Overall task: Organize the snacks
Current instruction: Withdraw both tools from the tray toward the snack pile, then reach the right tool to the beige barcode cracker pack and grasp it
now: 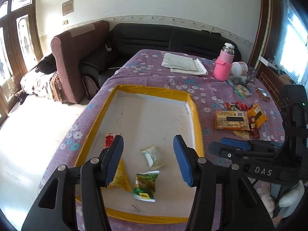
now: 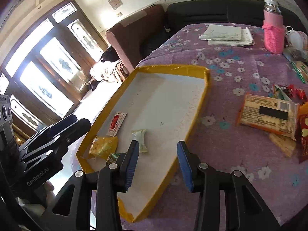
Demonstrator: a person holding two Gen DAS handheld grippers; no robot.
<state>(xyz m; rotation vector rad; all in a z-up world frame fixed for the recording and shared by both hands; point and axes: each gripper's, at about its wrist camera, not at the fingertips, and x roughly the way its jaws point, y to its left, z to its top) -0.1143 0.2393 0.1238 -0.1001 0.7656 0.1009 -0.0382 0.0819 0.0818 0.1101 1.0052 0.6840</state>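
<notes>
Four snack packets lie in the yellow-edged tray (image 1: 196,115) on a table with a purple flowered cloth (image 1: 150,71)

Inside the tray: a red sachet (image 1: 109,139), a yellow packet (image 2: 103,146), a pale packet (image 1: 153,156) and a green packet (image 1: 144,185). Beside the tray lies a heap of unsorted snacks (image 1: 231,120); beyond it papers (image 1: 182,63), a pink bottle (image 1: 223,65) and sofas. Left gripper (image 1: 148,157) and right gripper (image 2: 157,160) hang above the tray, fingers apart, holding nothing
</notes>
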